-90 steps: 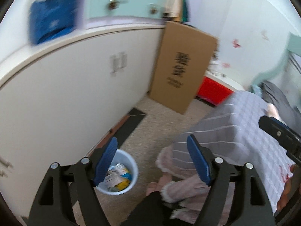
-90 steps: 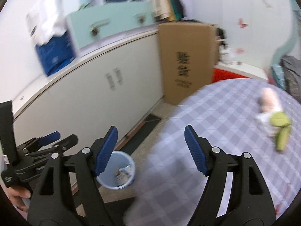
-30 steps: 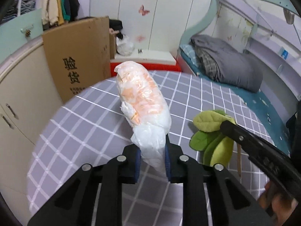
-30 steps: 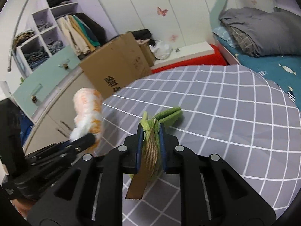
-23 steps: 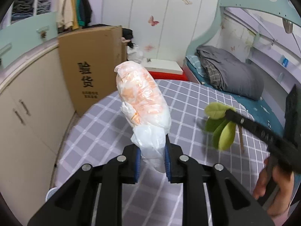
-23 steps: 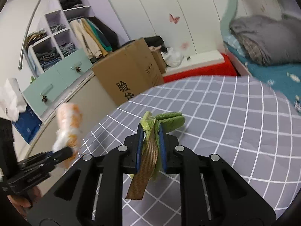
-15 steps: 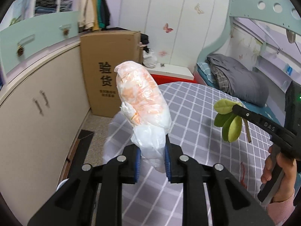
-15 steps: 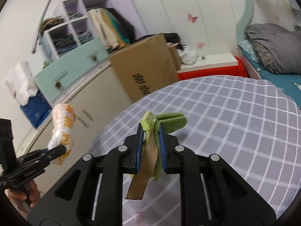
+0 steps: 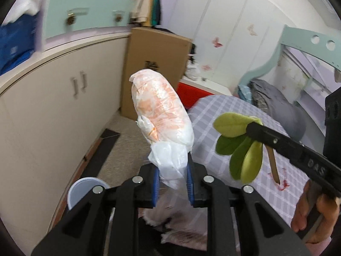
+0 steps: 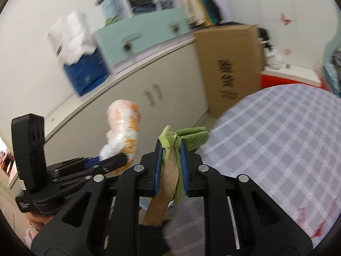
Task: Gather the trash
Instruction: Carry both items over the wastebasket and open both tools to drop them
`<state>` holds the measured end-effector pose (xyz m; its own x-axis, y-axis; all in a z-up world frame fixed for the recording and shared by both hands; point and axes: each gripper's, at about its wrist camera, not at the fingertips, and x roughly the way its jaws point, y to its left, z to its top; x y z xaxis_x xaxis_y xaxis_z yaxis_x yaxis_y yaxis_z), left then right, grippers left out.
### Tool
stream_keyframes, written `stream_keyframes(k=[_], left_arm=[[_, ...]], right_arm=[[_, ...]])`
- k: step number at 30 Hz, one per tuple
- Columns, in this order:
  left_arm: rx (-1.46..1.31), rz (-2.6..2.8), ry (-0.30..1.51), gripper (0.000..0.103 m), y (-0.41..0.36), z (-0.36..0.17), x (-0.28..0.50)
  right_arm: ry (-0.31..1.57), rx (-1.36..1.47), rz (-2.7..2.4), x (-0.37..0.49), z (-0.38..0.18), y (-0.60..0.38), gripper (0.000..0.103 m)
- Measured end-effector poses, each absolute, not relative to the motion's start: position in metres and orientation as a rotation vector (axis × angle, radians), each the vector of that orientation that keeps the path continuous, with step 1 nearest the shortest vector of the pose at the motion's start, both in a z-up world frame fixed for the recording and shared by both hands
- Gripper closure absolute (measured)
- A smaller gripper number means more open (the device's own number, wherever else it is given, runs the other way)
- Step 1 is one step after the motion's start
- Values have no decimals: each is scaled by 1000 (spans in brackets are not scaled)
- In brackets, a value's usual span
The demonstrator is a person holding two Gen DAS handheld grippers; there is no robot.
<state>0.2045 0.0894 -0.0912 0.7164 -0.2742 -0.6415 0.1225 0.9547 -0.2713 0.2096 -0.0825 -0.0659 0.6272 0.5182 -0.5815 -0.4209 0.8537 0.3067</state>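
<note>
Beside cabinet (image 9: 42, 111): bin (image 9: 85, 188), contents hidden | left gripper (image 9: 172, 183) pinching bag (image 9: 162, 111) | right gripper (image 10: 171, 166) pinching leaves (image 10: 189, 136)

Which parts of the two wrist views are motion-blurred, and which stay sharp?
Left wrist view: the mint-green drawer unit is smeared; the left gripper and its orange-and-white plastic bag stay crisp. Right wrist view: the blue-and-white box and checked lilac tablecloth are blurred; the right gripper and its green fabric leaves stay sharp.
</note>
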Motion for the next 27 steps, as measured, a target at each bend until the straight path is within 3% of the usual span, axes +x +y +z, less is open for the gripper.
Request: stream_keyframes(k=[14,23,25,26,27], left_arm=[[-415,-21,958,83,239,-216,185],[-418,43,1081,81,258,-279,215],[-402,66,1078,77,259,-283,224],[-395,78,1076,67,260,-285,229],[-394,88,1078,45,259,-286,232]], right_arm=[[959,46,637,223,-189,79,86],[1036,60,571,244,-244,94,87],[1043,65,554,251,-252,94,87],[1048,69,551,253,-255,94,86],[1056,74,548,255,-258,95,86]])
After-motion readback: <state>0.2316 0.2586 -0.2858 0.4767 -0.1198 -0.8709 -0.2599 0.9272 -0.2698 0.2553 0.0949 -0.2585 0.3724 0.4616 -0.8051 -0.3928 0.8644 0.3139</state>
